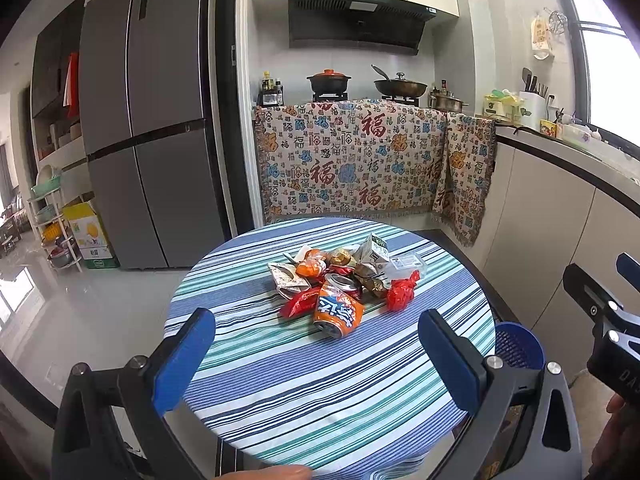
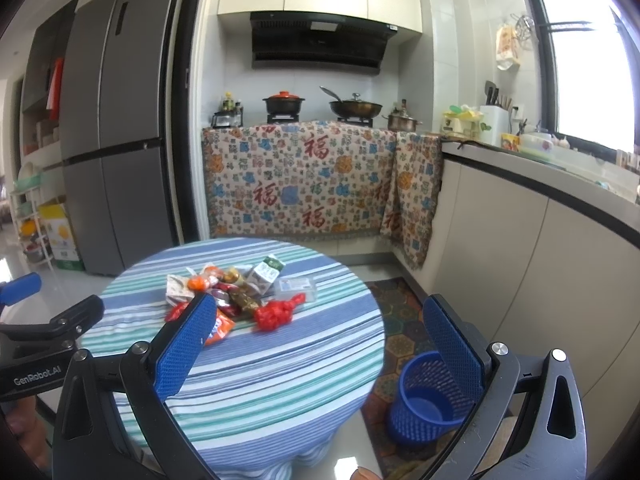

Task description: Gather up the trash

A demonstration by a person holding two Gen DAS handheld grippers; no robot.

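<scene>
Trash sits heaped near the middle of the round striped table: wrappers, a milk carton, a crushed orange can and a twisted red wrapper.

From my left wrist, my left gripper is spread wide and holds nothing, its 2 blue pads flanking the near edge of the pile. The can lies straight ahead and slightly right of centre, the closest piece to me, its long axis running roughly away from me toward the heap, open end at the far side. My right gripper shows at the right edge, well apart from the pile. The rim of the blue bin peeks from behind my right pad, below the table's edge.

From my right wrist, my right gripper is also released and empty. The heap lies ahead and to the left, partly hidden by my left pad, so I can barely make out the can there. The blue bin stands on the floor mat just beside the table, low on my right side.

I judge my left the better lined up for the can, my right nearer the bin.
</scene>
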